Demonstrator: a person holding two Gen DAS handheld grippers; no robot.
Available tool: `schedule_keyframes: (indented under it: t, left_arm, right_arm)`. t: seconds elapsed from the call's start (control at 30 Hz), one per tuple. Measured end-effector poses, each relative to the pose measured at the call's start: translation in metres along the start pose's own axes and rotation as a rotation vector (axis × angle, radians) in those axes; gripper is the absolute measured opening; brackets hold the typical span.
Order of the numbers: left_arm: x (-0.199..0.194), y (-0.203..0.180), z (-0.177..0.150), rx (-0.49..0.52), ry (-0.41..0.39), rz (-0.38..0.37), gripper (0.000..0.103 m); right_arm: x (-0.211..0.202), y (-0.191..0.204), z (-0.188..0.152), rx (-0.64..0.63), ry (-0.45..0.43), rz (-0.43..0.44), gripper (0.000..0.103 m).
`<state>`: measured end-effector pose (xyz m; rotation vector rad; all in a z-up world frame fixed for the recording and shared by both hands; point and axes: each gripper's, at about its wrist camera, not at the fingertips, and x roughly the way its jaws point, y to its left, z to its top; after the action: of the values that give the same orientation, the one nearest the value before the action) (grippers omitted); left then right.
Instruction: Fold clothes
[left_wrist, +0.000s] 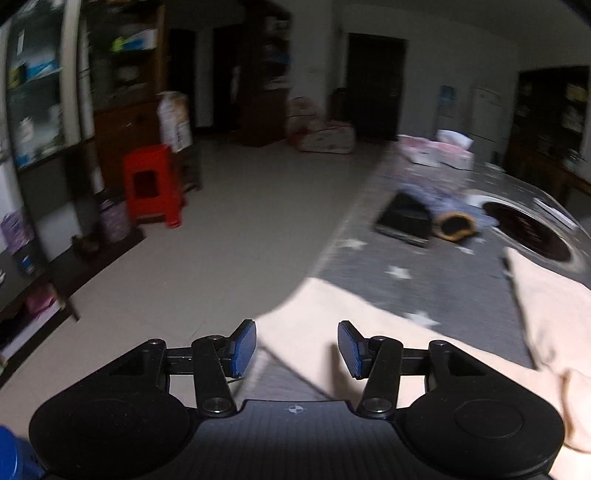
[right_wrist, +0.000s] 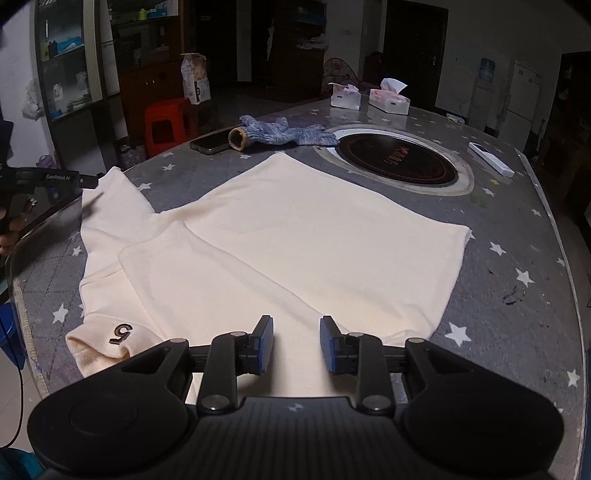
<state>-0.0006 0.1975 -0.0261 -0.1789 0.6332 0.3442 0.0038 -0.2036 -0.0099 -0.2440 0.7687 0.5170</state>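
Your right gripper (right_wrist: 296, 343) is open with a narrow gap and holds nothing, low in the frame above the cream shirt (right_wrist: 273, 236), which fills the picture's middle on the starry table (right_wrist: 517, 229). Your left gripper (left_wrist: 296, 347) is wide open over a sleeve, empty.

left gripper (left_wrist: 296, 349): black, blue pads | right gripper (right_wrist: 296, 343): black, blue pads, silver screws

Phone (right_wrist: 209, 143), blue gloves (right_wrist: 284, 133), tissue boxes (right_wrist: 389, 100), red stool (right_wrist: 166, 123), induction hob (right_wrist: 397, 162)
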Motion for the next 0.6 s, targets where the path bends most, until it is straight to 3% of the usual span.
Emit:
schedule_keyframes:
  t: [0.27, 0.53, 0.6]
  left_arm:
    - [0.016, 0.023, -0.002, -0.116, 0.052, -0.065, 0.053]
    - [0.013, 0.019, -0.001, -0.117, 0.028, -0.059, 0.026]
    - [0.013, 0.020, 0.000, -0.124, 0.023, -0.056, 0.013]
  right_arm:
    - [-0.001, 0.004, 0.002, -0.002, -0.005, 0.004, 0.030]
    - [-0.003, 0.002, 0.000, 0.013, -0.010, -0.001, 0.030]
    - [-0.004, 0.002, 0.000, 0.016, -0.012, -0.002, 0.030]
